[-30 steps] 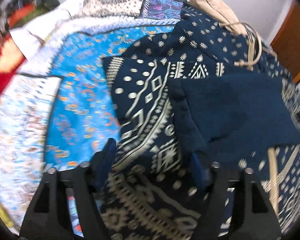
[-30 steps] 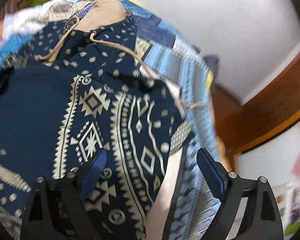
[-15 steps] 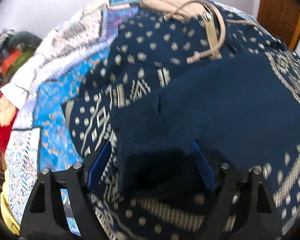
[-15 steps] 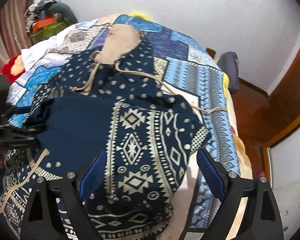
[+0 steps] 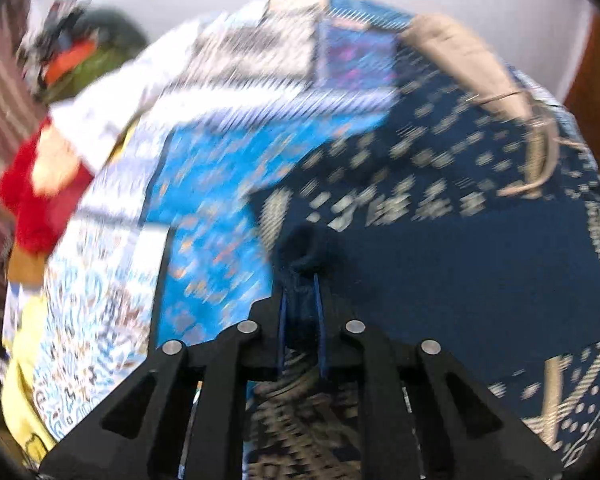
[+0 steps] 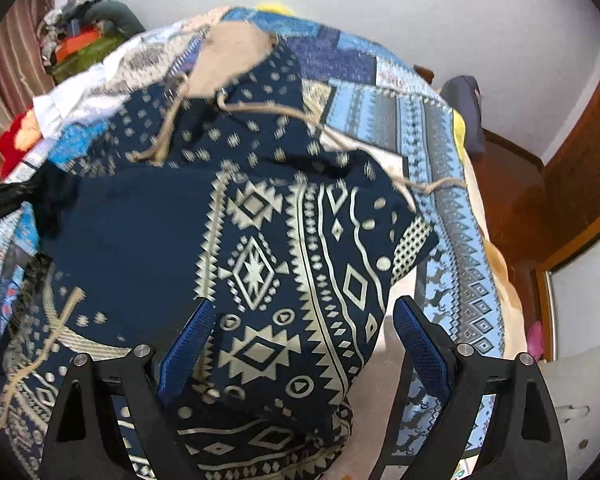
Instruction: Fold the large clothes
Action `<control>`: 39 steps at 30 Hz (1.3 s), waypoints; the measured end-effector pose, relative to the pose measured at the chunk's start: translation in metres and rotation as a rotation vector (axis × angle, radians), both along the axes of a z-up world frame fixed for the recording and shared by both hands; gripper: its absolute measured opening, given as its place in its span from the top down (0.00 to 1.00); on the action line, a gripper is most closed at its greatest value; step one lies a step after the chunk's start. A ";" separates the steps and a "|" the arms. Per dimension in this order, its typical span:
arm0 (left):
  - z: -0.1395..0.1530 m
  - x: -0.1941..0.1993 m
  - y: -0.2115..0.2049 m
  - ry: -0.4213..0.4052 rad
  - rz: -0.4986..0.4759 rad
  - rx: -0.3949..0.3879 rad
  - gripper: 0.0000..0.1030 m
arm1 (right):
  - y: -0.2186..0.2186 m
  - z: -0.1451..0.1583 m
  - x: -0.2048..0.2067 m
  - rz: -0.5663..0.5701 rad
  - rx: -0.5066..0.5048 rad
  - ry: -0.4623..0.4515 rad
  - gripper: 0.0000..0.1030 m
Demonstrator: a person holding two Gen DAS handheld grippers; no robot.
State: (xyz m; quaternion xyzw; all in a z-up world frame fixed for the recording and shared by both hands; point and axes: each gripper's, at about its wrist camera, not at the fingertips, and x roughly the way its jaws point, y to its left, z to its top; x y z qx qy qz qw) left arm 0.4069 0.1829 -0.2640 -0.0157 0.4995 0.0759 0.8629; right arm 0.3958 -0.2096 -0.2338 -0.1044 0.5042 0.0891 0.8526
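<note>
Hooded garment (image 6: 260, 240), navy with cream geometric print, lay spread on the bed (image 6: 440, 152), partly folded so that a plain navy panel (image 6: 140, 232) faced up beside the patterned part. Its beige hood lining (image 6: 232, 56) pointed toward the far wall, and two beige drawcords (image 6: 168, 128) trailed across the dotted chest area, one reaching onto the bedcover.

The left gripper (image 5: 300, 280) was closing, its fingers drawn narrow with a bunched fold of the plain navy fabric (image 5: 300, 248) pinched between the blue pads. The right gripper (image 6: 304, 320) held its fingers wide above the patterned sleeve section, with cloth under them but not pressed.

A patchwork bedcover in blue, white and grey panels lay under the garment. A red plush item (image 5: 36, 200) and a pile of mixed clothes (image 6: 84, 36) sat at the far left edge. Brown wooden furniture (image 6: 572, 184) stood to the right, against a plain white wall (image 6: 420, 8). The left wrist view was motion-blurred.
</note>
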 end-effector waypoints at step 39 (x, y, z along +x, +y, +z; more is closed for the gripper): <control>0.107 0.150 -0.061 -0.151 -0.157 -0.104 0.06 | 0.055 0.087 0.205 -0.037 0.297 -0.043 0.00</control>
